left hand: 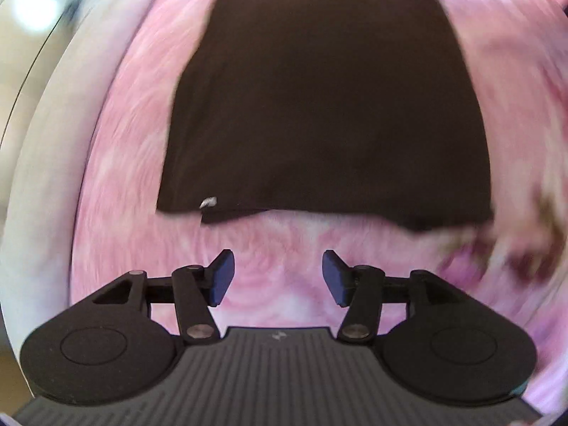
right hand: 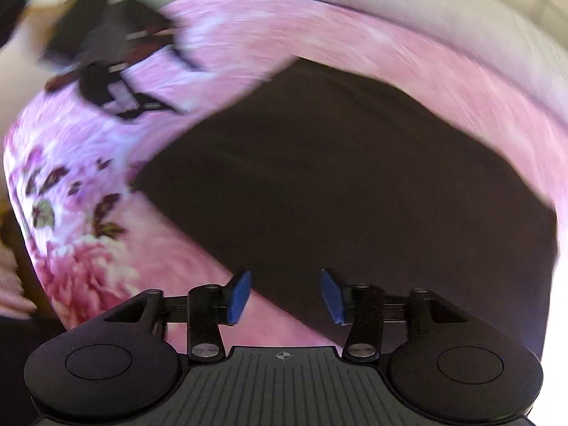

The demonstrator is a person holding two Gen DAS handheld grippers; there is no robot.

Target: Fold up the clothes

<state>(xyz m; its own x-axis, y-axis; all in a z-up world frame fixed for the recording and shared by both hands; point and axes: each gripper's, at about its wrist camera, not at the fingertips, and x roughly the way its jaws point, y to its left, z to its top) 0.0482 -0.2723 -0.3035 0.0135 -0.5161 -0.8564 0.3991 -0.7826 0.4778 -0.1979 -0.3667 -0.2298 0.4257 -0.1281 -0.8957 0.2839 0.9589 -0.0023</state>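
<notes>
Both pairs of blue-padded fingers stand apart with nothing between them: the left gripper [left hand: 278, 277] hangs over the pink floral bedspread [left hand: 277, 305], just short of the folded dark brown cloth garment [left hand: 319, 113]; the right gripper [right hand: 285, 296] hovers over that garment's [right hand: 355, 177] edge.

Pink floral bedspread [right hand: 88, 277] over pale mattress edge [left hand: 46, 163]; beige floor [left hand: 21, 81].
</notes>
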